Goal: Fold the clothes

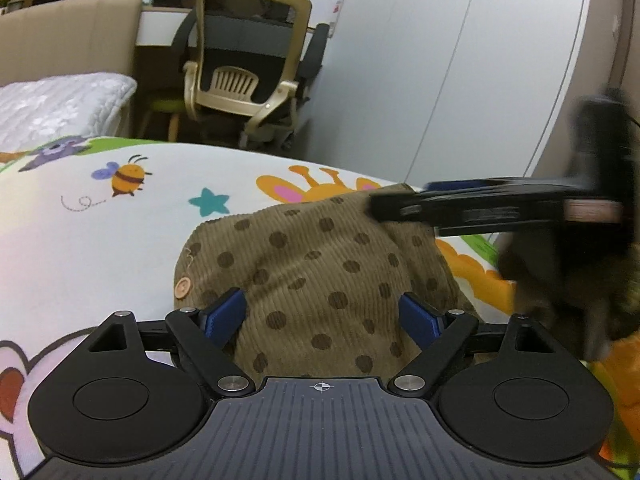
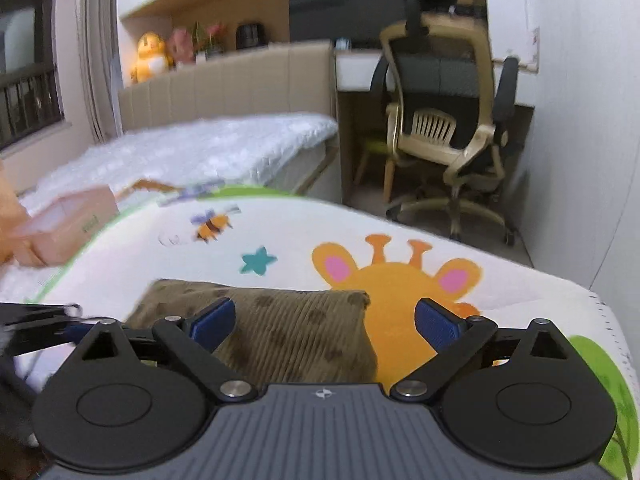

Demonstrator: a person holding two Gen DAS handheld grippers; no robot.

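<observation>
While the brown polka-dot corduroy garment (image 1: 316, 264) lies bunched on the cartoon-print bed cover (image 1: 120, 224), the left hand-held gripper (image 1: 322, 316) sits over its near edge, blue pads spread wide and cloth between them, nothing pinched. In the left wrist view the right hand-held gripper (image 1: 404, 206) reaches in from 3 o'clock, blurred, its tip at the garment's far corner. From its own camera it is wide open and holding nothing. A tan office chair (image 2: 444, 128) stands at 1 o'clock beyond the bed.
</observation>
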